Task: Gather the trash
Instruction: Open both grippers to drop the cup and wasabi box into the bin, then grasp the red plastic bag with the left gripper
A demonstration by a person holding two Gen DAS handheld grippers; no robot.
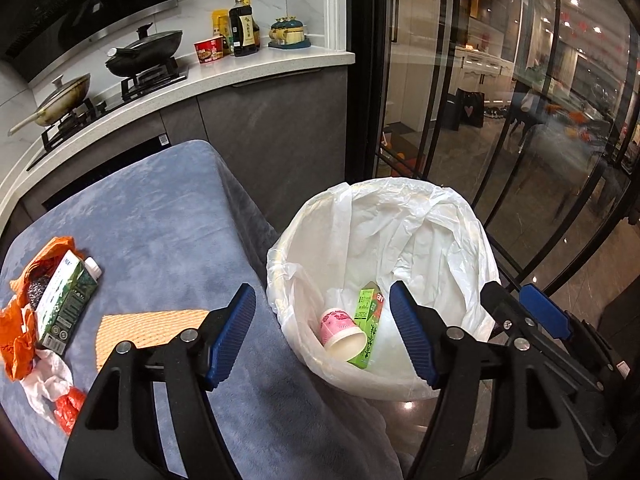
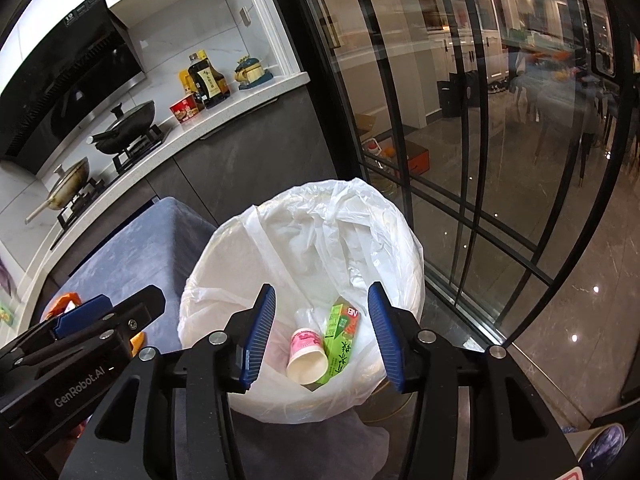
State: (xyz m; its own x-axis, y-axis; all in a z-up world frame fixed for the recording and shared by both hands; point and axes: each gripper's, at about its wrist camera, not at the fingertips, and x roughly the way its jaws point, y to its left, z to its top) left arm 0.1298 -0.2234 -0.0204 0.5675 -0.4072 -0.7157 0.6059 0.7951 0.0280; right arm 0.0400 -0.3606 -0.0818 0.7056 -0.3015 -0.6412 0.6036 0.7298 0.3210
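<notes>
White bin liner (image 1: 420, 216) with a pink-and-white flowery cup (image 1: 340, 330) and a bright green juice box (image 1: 368, 320) in it. Grey-blue cloth (image 1: 160, 216), orange bag (image 1: 20, 344) and green-and-white carton (image 1: 66, 308) at its left edge, plus a yellow-orange woven mat (image 1: 140, 328).

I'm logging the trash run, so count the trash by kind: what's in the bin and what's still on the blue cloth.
Paper cups: 1, pink cup in the bin
Drink cartons: 2, green carton in the bin, milk carton on the cloth
Orange bags: 1, orange bag on the cloth
Total: 4
</notes>
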